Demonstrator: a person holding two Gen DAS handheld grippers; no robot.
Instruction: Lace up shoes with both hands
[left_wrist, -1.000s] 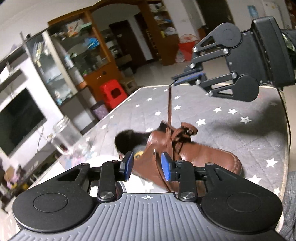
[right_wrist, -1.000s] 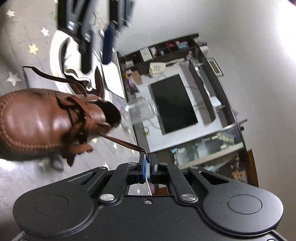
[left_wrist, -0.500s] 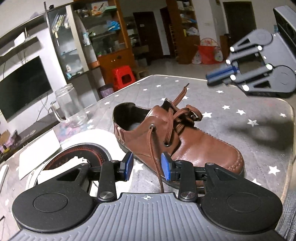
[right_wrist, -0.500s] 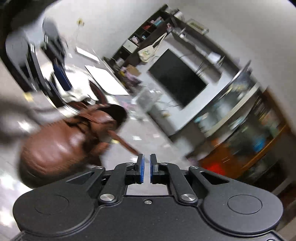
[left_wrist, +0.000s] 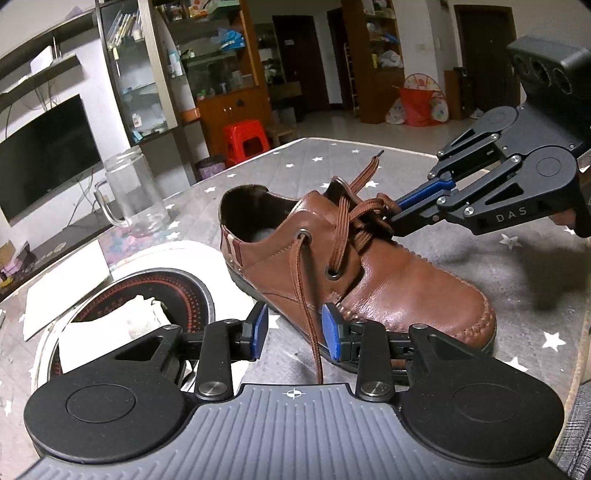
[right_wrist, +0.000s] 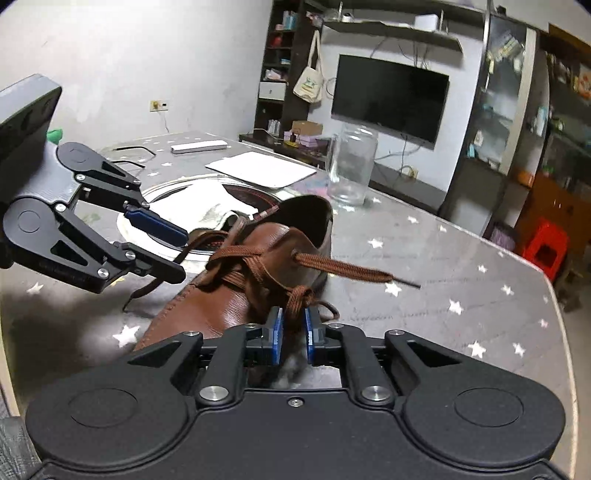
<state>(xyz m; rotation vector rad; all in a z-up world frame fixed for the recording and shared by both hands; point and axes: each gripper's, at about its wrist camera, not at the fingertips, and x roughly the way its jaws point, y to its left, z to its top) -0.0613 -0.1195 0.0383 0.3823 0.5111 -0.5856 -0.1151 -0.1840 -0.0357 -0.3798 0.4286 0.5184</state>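
Note:
A brown leather shoe (left_wrist: 388, 288) lies on the star-patterned table (left_wrist: 535, 332), toe towards the right in the left wrist view. My left gripper (left_wrist: 294, 332) is open beside the shoe, and one brown lace end (left_wrist: 306, 295) hangs from the top eyelet between its blue pads. The other lace end (right_wrist: 351, 271) sticks out loose from the far eyelet. My right gripper (right_wrist: 293, 334) is open a little, at the crossed laces (right_wrist: 295, 301) on the tongue; a lace loop sits just ahead of its pads. Each gripper also shows in the other's view: right gripper (left_wrist: 395, 216), left gripper (right_wrist: 181, 255).
A glass mug (left_wrist: 133, 192) stands behind the shoe's heel. A round black hob (left_wrist: 173, 288) with a white cloth (left_wrist: 110, 325) on it lies to the left, beside a white sheet (left_wrist: 62, 280). A white remote (right_wrist: 197, 146) lies farther back. The table edge (left_wrist: 585, 332) runs close on the right.
The right gripper has let go of the lace it held pulled up and has come down to the crossed laces. That lace end now lies loose. The left gripper stays open around its lace.

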